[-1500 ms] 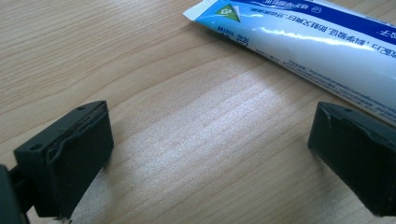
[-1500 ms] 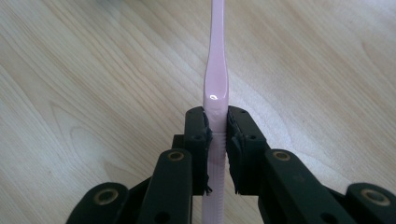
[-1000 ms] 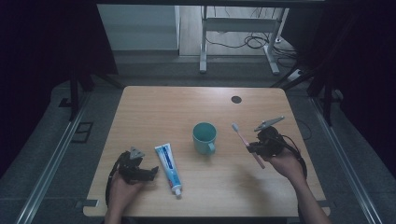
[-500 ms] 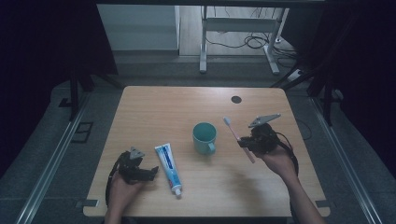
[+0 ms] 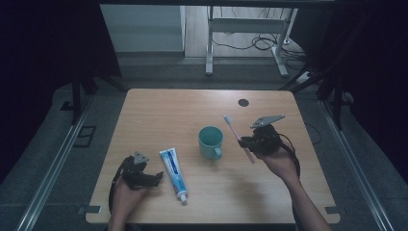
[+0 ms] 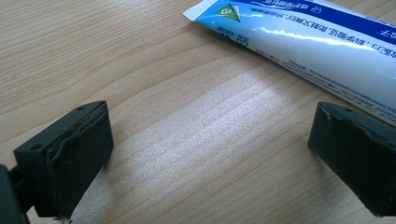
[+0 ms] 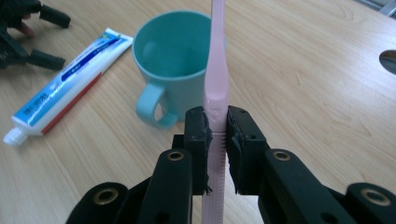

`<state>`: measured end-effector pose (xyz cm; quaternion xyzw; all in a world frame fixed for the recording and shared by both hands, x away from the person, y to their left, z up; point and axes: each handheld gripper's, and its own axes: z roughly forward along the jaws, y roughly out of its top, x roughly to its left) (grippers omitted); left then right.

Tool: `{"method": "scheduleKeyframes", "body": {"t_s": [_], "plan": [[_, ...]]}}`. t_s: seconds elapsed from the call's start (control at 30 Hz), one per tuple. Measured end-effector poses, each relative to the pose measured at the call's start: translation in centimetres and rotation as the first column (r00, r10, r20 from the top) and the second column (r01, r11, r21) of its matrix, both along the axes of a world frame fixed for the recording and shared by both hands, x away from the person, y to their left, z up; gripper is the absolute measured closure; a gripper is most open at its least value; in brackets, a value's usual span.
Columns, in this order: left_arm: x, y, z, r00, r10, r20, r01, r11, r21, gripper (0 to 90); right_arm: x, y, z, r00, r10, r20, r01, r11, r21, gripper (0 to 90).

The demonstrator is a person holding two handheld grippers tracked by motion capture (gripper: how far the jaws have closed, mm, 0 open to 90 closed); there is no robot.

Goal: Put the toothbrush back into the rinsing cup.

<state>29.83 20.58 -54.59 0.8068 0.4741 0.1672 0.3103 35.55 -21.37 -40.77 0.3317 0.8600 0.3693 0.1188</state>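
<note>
Since a second ago, our right tongs (image 5: pixel 246 143) have carried the pink toothbrush (image 5: pixel 238 137) leftward across the worktop (image 5: pixel 159 108) toward the teal mug (image 5: pixel 210 141), and lifted it a little; our left tongs (image 5: pixel 153 178) have kept their place. The right tongs are clamped on the toothbrush handle, as the right gripper view shows plainly: both pads (image 7: pixel 198 135) press the pink shaft (image 7: pixel 215 93) between them, and the handle runs up past the mug (image 7: pixel 175 60) behind it. From the high view, the brush leans with its bristle head up and away from us, just right of the mug and not yet over its mouth.

Our left tongs (image 6: pixel 210 158) stand wide apart with nothing between them, low over bare wood, with the toothpaste tube (image 6: pixel 322 42) just beyond one jaw. In the high view that tube (image 5: pixel 173 172) lies flat to the left of the mug, its cap end toward us, untouched.

We judge the work about halfway: the brush is picked up and brought near the mug, but it still has to be raised over the rim and dropped in. The tube, if it belongs to the job, has not been started.

As for writing, the tube is white and blue with a green triangle mark near its crimped end and a line of small print along the blue band, too small for us to read. The mug and brush carry no lettering that we can see.
</note>
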Motion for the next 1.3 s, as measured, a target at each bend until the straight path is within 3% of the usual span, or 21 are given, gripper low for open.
{"method": "scheduleKeyframes", "body": {"t_s": [0.67,1.3], "plan": [[0.0,0.0,0.0,1.0000,0.000,0.001,0.000,1.0000,-0.001,0.2,1.4,2.4,0.0,0.9992,0.029,0.029,-0.031,0.997,0.067,78.4],[0.0,0.0,0.0,1.0000,0.000,0.001,0.000,1.0000,-0.001,0.1,2.8,3.9,0.3,0.9981,0.009,0.062,-0.018,0.990,0.142,78.5]]}}
